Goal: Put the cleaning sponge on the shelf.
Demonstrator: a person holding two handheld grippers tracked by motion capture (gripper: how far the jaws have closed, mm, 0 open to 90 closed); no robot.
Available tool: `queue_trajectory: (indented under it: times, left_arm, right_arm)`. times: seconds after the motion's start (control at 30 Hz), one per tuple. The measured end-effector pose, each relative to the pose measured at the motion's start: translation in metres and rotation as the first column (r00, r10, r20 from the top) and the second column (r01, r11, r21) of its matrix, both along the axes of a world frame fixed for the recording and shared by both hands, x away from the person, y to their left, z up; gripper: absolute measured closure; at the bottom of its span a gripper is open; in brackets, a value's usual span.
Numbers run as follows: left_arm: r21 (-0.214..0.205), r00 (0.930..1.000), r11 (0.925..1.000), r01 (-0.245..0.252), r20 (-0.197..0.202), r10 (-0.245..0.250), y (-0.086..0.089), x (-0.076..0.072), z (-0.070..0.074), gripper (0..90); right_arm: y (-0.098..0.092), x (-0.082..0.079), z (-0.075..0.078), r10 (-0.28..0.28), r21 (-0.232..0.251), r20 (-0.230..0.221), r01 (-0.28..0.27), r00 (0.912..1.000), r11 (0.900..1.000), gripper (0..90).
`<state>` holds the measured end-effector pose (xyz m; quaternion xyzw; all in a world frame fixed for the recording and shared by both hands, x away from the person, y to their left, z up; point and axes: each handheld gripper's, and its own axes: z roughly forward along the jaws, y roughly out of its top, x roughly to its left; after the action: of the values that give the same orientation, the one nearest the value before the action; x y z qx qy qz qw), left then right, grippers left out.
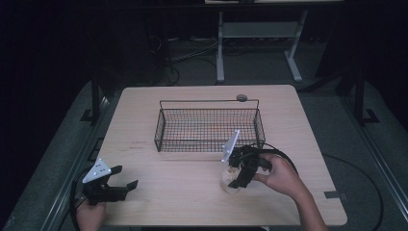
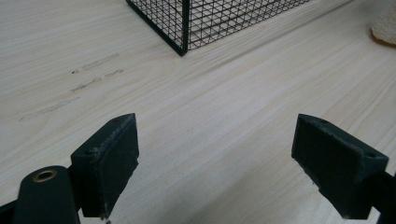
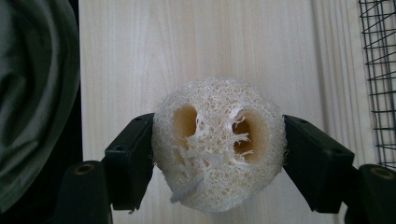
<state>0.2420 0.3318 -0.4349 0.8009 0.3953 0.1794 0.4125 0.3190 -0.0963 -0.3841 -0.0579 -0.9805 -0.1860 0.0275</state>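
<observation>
A pale, round loofah sponge piece with two holes in its cut face sits between the black jaws of my right gripper, whose pads press on both of its sides. In the high view the right gripper points down at the loofah on the wooden table, just in front of the wire basket. My left gripper rests low at the table's front left corner, open, with nothing between its jaws. The loofah's edge shows far right in the left gripper view.
The black wire basket stands at the table's middle back; its mesh wall is close beside the right gripper. A small grey disc lies behind the basket. Faint scuff marks cross the wood.
</observation>
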Motion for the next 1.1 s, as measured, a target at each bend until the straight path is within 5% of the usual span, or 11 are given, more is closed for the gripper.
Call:
queue_trajectory:
  times: [0.6, 1.1]
  left_arm:
    - [-0.002, 1.0, 1.0, -0.002, 0.007, 0.002, 0.002, 0.0, 0.001, 13.7]
    - [-0.002, 1.0, 1.0, 0.0, 0.009, 0.0, 0.001, 0.0, 0.001, 13.7]
  right_arm:
    - [0.015, 0.01, 0.035, 0.039, 0.007, 0.051, -0.04, 0.9979, 0.9992, 29.3]
    - [0.02, 0.032, 0.055, 0.034, 0.017, 0.043, -0.035, 0.9985, 0.9993, 29.3]
